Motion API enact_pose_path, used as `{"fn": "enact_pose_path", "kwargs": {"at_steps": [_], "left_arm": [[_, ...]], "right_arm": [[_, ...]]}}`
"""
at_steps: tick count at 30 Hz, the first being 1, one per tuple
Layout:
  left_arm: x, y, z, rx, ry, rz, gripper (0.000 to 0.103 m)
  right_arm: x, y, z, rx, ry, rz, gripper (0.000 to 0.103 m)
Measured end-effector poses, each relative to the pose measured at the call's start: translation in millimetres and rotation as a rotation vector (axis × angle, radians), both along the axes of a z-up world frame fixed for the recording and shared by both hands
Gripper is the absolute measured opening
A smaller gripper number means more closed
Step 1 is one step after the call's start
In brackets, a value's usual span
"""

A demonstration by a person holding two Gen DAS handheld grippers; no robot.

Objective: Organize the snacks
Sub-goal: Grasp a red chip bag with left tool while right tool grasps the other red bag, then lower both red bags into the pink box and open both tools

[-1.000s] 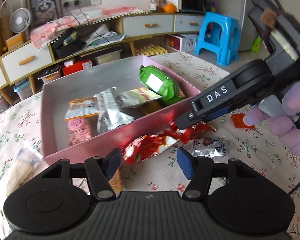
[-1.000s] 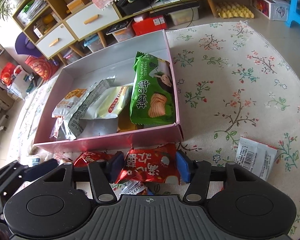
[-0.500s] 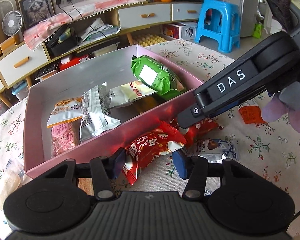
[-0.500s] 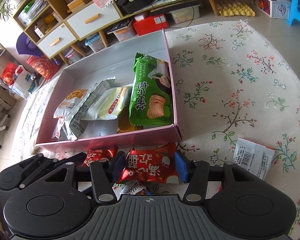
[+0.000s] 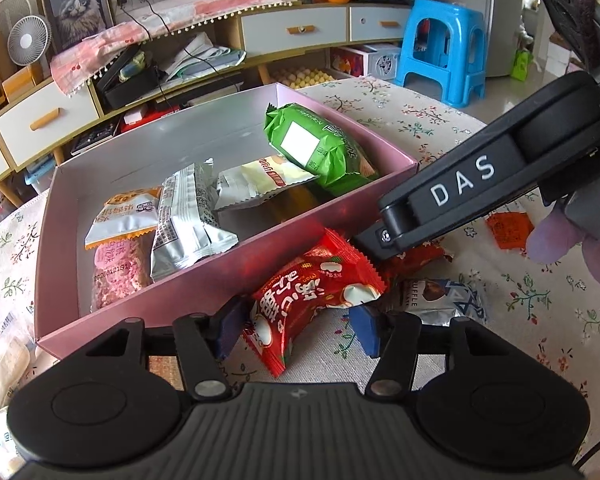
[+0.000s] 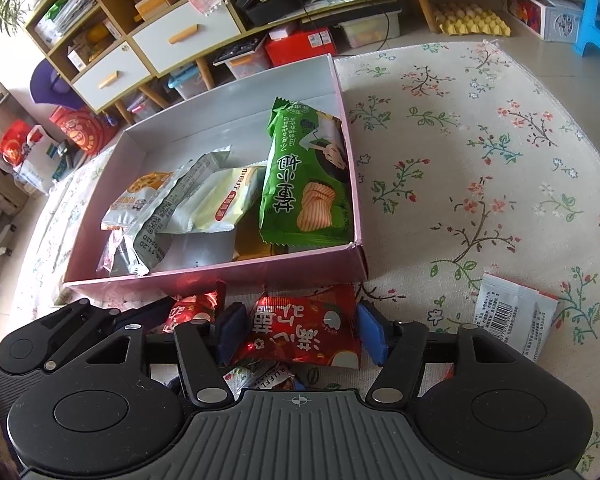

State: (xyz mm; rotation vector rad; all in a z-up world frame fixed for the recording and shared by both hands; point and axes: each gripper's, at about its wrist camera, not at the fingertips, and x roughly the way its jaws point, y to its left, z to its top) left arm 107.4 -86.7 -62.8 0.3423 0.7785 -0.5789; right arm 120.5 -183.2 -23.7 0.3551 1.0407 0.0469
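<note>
A pink box (image 5: 44, 264) (image 6: 356, 184) on the flowered tablecloth holds a green chip bag (image 5: 320, 148) (image 6: 304, 184), a silver pack (image 5: 188, 224), a cream pack (image 6: 220, 200) and other snacks. My left gripper (image 5: 296, 326) is open around a red snack pack (image 5: 312, 292) lying against the box's near wall. My right gripper (image 6: 300, 330) is open around a second red snack pack (image 6: 300, 332) beside it; its body shows in the left wrist view (image 5: 480, 184).
A silver truffle pack (image 5: 440, 300) and an orange sachet (image 5: 508, 228) lie on the cloth to the right. A white sachet (image 6: 512, 316) lies at the right. A blue stool (image 5: 444, 48) and shelves stand behind the table.
My left gripper moved forward and down, so the red pack now sits between its fingers. My right gripper edged closer around its own red pack. Both stay open.
</note>
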Motion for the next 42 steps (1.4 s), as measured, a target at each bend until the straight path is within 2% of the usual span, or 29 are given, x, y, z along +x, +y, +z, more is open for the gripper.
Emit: {"fn": "enact_pose_path", "kwargs": {"at_steps": [2, 6, 7, 16, 20, 26, 30, 34, 42], "left_arm": [[-1.0, -0.7, 0.9, -0.003, -0.003, -0.005, 0.036], [-4.2, -3.8, 2.8, 0.013, -0.007, -0.013, 0.032], [-4.4, -3.6, 3.2, 0.011, 0.000, -0.014, 0.025], [1.0, 12.5, 16.5, -0.095, 0.114, 0.059, 0.025], [0.3, 21.4, 28.2, -0.150, 0.135, 0.084, 0.025], [-3.2, 31.6, 44.4, -0.195, 0.106, 0.113, 0.025], [-1.8, 38.6, 50.9, -0.210, 0.074, 0.163, 0.025], [3.0, 47.3, 52.2, -0.234, 0.076, 0.229, 0.025], [16.8, 56.4, 53.4, -0.192, 0.058, 0.301, 0.025]], "right_arm": [[-0.4, 1.9, 0.6, -0.012, 0.000, 0.000, 0.059], [-1.3, 3.0, 2.8, -0.019, 0.003, 0.002, 0.049], [-1.3, 2.8, 3.4, -0.017, 0.007, 0.002, 0.048], [-5.8, -11.6, 15.6, 0.030, 0.004, -0.047, 0.047], [-10.0, -15.4, 24.2, 0.066, -0.003, -0.058, 0.047], [-13.4, -17.2, 35.5, 0.093, -0.025, -0.076, 0.047], [-13.2, -18.0, 43.1, 0.114, -0.047, -0.089, 0.047], [-11.5, -19.5, 51.4, 0.140, -0.082, -0.100, 0.047], [-0.6, -24.2, 56.1, 0.222, -0.127, -0.120, 0.047]]}}
